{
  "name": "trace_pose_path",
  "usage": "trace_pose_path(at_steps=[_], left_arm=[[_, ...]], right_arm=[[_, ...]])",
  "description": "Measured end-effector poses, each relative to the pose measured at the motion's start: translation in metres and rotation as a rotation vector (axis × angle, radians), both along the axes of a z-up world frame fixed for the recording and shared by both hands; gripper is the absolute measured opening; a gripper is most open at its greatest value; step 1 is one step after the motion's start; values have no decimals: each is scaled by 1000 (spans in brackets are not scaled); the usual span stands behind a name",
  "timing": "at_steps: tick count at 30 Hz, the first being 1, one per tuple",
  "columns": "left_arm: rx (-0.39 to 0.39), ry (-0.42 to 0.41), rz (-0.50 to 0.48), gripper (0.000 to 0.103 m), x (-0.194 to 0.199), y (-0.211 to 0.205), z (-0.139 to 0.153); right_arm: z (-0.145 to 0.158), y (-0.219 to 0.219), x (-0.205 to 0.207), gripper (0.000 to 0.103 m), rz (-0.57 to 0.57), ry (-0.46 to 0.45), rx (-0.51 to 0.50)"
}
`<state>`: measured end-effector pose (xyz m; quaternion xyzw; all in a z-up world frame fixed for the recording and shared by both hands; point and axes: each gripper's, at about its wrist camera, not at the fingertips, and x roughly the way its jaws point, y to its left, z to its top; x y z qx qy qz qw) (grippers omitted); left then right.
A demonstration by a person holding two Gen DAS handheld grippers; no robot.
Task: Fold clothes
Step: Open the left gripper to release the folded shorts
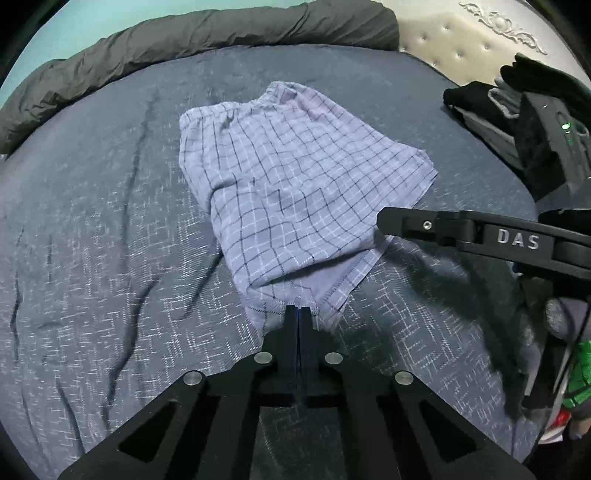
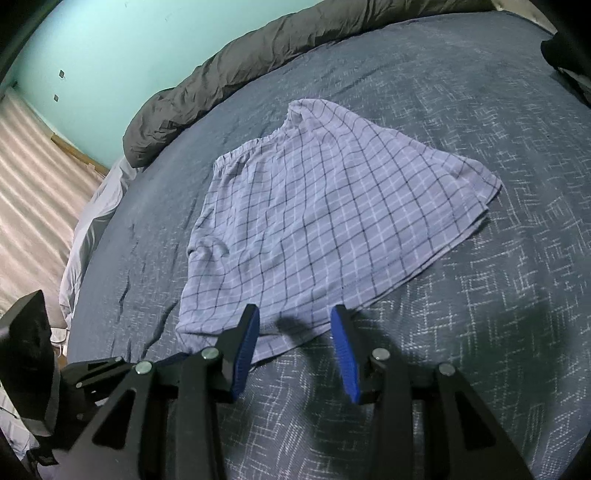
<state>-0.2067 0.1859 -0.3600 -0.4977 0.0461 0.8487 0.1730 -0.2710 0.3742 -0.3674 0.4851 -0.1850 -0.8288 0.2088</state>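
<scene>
Light purple checked shorts (image 1: 288, 177) lie flat on the blue-grey bed cover (image 1: 92, 229), waistband at the far side. My left gripper (image 1: 299, 314) is shut, its tips pinching the near hem of the shorts. In the left wrist view my right gripper (image 1: 386, 221) reaches in from the right, with its tip at the shorts' right edge. In the right wrist view the shorts (image 2: 325, 214) spread out ahead, and my right gripper (image 2: 297, 325) stands open over their near hem, blue pads apart and no cloth pinched. The left gripper's black body (image 2: 33, 354) shows at the lower left.
A rolled dark grey duvet (image 1: 221, 33) lines the far edge of the bed. A pile of dark clothes (image 1: 476, 110) sits at the right, by the cream tufted headboard (image 1: 461, 40). A wooden floor (image 2: 33, 184) and a teal wall (image 2: 110, 55) lie beyond the bed's left edge.
</scene>
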Motion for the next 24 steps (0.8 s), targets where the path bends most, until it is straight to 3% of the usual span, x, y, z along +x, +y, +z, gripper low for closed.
trace_pose_path(at_steps=[5,13,24], left_arm=[[-19,13,-1,0,0,3,5],[-72,-6,-24,1,-8,18,-14],[-9,-9,-27,0,-6,5,-12]], right_arm=[[3,1,3,40,3,6,-8],[1,10,1,40,-33,-1,-16],[1,11,2,40,-39,-4,-25]])
